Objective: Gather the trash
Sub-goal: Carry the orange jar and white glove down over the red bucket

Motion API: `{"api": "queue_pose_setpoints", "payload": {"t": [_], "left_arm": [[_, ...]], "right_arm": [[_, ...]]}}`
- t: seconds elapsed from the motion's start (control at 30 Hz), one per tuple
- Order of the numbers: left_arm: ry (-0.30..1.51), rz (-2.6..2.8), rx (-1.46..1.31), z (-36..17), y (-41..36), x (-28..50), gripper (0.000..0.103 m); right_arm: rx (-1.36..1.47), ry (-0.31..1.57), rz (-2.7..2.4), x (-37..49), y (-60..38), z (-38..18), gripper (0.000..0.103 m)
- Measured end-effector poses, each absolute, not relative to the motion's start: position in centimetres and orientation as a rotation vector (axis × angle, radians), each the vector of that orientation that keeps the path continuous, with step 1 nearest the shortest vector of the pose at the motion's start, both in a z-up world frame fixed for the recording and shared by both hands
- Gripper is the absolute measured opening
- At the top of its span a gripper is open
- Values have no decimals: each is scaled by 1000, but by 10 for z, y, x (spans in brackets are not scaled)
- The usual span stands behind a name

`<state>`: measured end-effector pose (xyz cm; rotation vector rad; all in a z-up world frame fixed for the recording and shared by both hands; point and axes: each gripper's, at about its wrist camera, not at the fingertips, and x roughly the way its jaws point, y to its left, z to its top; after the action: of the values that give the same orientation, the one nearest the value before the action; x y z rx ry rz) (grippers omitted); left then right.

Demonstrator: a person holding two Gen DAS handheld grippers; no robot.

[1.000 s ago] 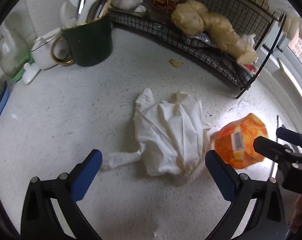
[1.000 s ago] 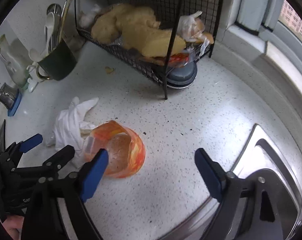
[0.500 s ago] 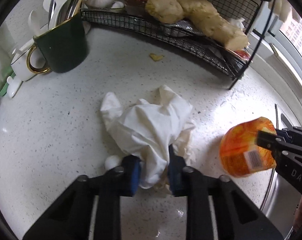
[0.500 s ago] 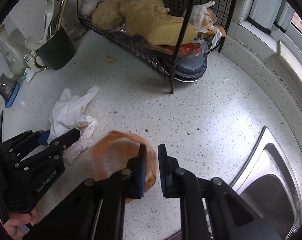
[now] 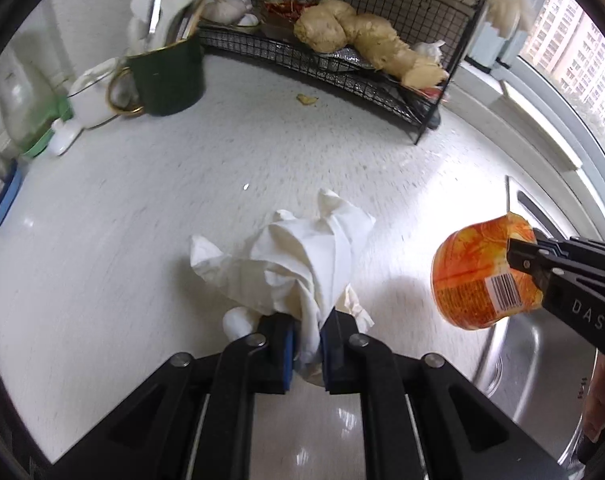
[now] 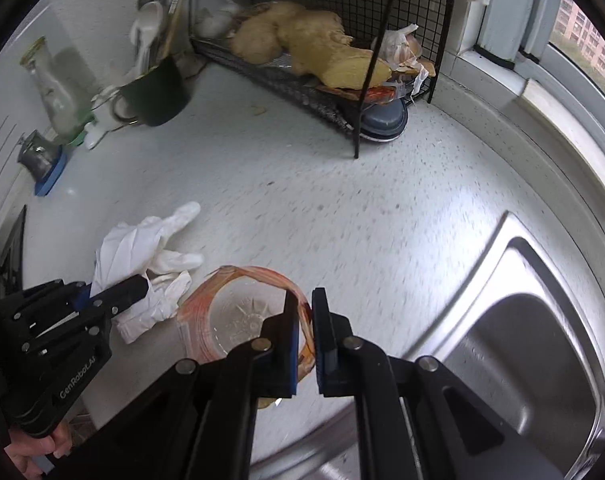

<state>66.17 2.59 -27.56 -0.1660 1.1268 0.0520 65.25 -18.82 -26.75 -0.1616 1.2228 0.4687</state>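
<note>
A crumpled white glove with tissue hangs off the speckled counter, pinched at its near end by my left gripper, which is shut on it. The same white bundle shows at the left of the right wrist view, with the left gripper clamped on it. An orange plastic cup with a barcode is lifted at the right, my right gripper shut on its rim. In the right wrist view the cup opens toward me, its squashed rim pinched between the shut right gripper.
A black wire rack with ginger roots stands at the back. A dark green mug of utensils, a white jug and a glass bottle sit back left. A steel sink lies right. A small yellow scrap lies near the rack.
Both grippers went from wide open to shut, the left on the white glove bundle, the right on the orange cup's rim. Both items have since lifted off the counter.
</note>
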Motion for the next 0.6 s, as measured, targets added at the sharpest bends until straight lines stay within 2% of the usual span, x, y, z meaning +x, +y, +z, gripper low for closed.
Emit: {"api": "queue_pose_setpoints", "payload": {"t": [0.33, 0.6], "left_arm": [[1089, 19, -158, -227, 23, 537, 9], [1047, -12, -141, -197, 19, 425, 9]], "right_arm": [[-176, 1180, 479, 552, -182, -228, 6], [-156, 1134, 451, 441, -178, -199, 6]]}}
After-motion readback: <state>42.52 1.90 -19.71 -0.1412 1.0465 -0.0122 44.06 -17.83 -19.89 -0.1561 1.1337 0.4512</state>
